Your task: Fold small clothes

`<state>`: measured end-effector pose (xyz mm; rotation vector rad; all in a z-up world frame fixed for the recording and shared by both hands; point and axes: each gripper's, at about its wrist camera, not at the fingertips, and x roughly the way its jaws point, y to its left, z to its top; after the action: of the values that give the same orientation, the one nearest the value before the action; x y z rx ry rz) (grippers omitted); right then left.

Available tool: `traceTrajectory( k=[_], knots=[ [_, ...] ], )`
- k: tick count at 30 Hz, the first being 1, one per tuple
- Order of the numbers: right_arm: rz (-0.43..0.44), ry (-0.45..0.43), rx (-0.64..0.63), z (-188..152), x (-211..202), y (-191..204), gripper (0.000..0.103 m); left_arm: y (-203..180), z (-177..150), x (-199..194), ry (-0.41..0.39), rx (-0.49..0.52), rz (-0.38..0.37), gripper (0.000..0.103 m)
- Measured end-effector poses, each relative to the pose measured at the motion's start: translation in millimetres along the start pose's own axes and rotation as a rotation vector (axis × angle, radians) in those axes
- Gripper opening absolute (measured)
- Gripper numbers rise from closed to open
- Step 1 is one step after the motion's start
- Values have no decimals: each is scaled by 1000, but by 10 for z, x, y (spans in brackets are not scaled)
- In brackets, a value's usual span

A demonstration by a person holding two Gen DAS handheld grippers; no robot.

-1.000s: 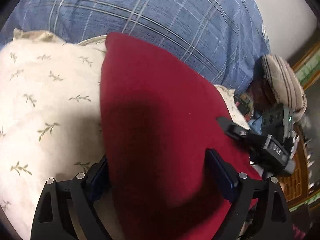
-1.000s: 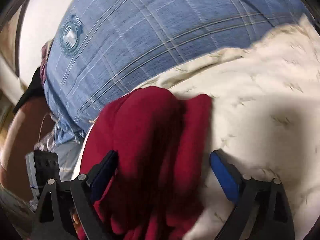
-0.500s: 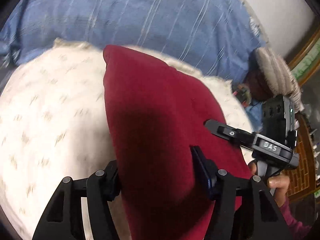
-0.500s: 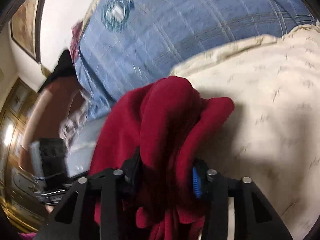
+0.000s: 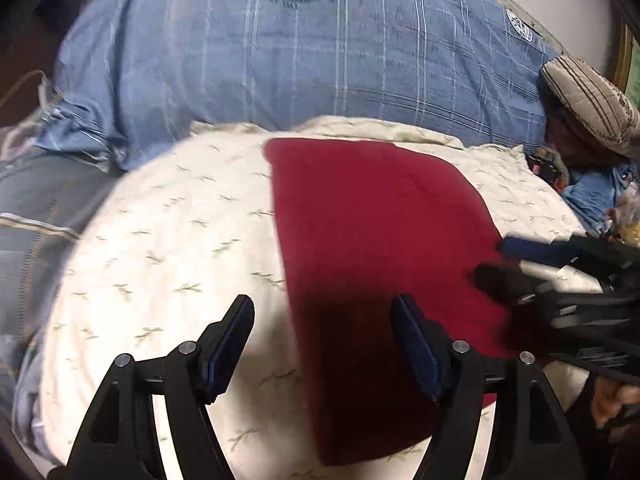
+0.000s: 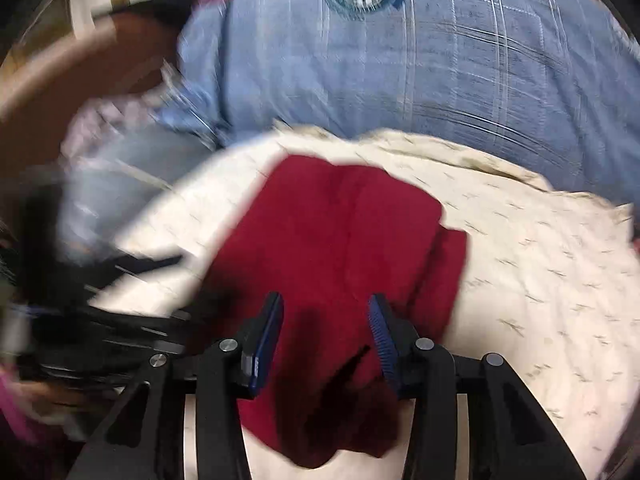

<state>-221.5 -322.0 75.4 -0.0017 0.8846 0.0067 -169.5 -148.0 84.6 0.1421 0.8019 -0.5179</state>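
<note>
A dark red garment (image 5: 376,232) lies folded on a cream leaf-print sheet (image 5: 168,248). My left gripper (image 5: 324,336) is open above its near left edge, holding nothing. The right gripper shows at the right of the left wrist view (image 5: 504,260), its fingers at the garment's right edge. In the right wrist view the red garment (image 6: 344,236) lies bunched with a fold on its right side. My right gripper (image 6: 326,328) hovers over its near part with the jaws apart. The cloth looks loose between them. That view is blurred.
A blue plaid duvet (image 5: 320,60) with a round emblem lies behind the sheet. A striped brown-and-cream cushion (image 5: 588,100) sits at the far right. Clutter and blue cloth (image 5: 600,192) lie beside it. A brown wooden piece (image 6: 80,76) shows at the far left.
Both grippers have pulled back and risen from the garment. The right jaws closed to a narrow gap half a second ago and stand wider now. The garment lies flatter on the sheet.
</note>
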Motion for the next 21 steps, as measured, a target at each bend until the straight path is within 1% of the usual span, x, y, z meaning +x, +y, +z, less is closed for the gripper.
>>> traceTrajectory(
  k=[1, 3, 4, 6, 8, 10, 12, 15, 18, 19, 21],
  knots=[
    [-27, 15, 18, -81, 83, -29, 43, 21, -79, -78, -12, -4, 23, 72],
    [-64, 2, 34, -190, 106, -69, 44, -8, -157, -153, -28, 4, 56, 72],
    [-57, 3, 44, -222, 79, -93, 45, -51, -174, -187, -35, 10, 70, 72],
    [-14, 4, 86, -236, 18, -103, 46, -32, -228, -296, -48, 13, 79, 72],
    [1, -13, 113, -246, -71, -101, 46, -53, -258, -372, -72, 9, 88, 72],
    [18, -50, 140, -275, -213, -75, 50, -70, -299, -470, -105, 13, 111, 72],
    [31, -82, 157, -295, -333, -66, 62, -73, -326, -559, -130, 15, 124, 72],
    [-4, -129, 153, -286, -468, 10, 70, -59, -378, -707, -158, -16, 122, 72],
    [-43, -159, 129, -279, -547, 69, 75, -48, -442, -848, -192, -47, 135, 74],
    [-46, -166, 127, -278, -572, 79, 75, -28, -451, -858, -197, -49, 139, 77],
    [-45, -178, 128, -283, -591, 103, 77, -12, -465, -894, -205, -56, 141, 79]
  ],
)
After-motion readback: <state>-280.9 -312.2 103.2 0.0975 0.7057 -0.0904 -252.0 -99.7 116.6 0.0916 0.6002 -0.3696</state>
